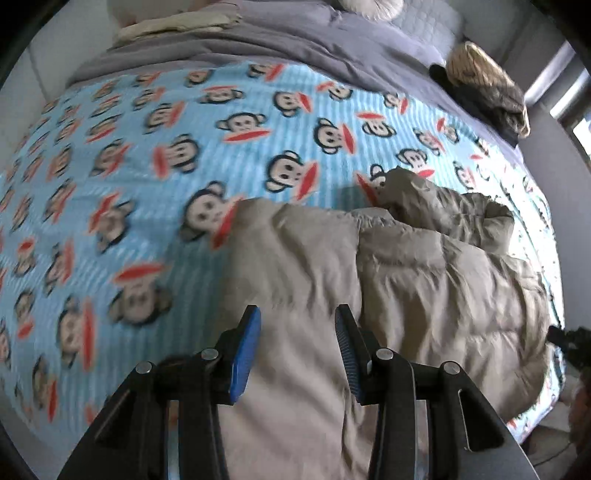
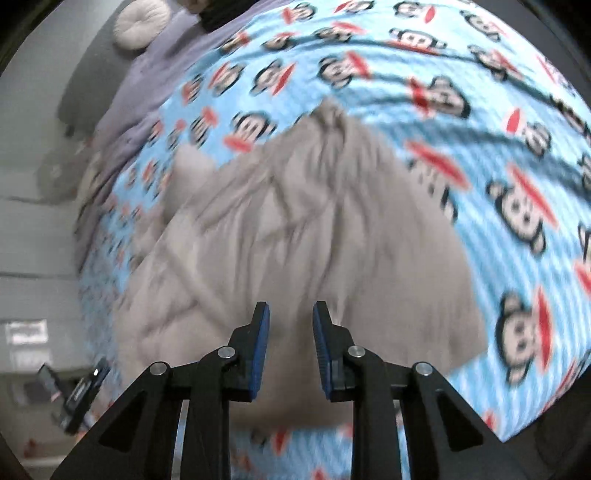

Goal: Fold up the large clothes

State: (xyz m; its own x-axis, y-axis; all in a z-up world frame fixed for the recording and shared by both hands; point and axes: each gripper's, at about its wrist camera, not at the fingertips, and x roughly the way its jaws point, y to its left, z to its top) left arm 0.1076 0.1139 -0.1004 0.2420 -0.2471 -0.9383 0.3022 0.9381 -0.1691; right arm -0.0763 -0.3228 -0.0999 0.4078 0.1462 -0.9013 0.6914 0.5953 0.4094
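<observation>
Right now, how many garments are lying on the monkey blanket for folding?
1: the beige puffy jacket lies bunched on the blue monkey blanket, under both open grippers, left gripper and right gripper. A separate dark bundle sits beyond, on the grey bedding.

A home bedroom: a bed under a monkey-print blanket (image 1: 184,147), grey duvet (image 1: 295,44) and pillow (image 2: 136,24).

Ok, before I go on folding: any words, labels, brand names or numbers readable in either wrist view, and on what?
None can be read.
Blanket: only a repeated cartoon monkey face print, no lettering.
Tan puffy jacket: no tag or logo shows in either view.
Dark device off the bed's edge in the right wrist view: too blurred to tell if it carries text.
</observation>
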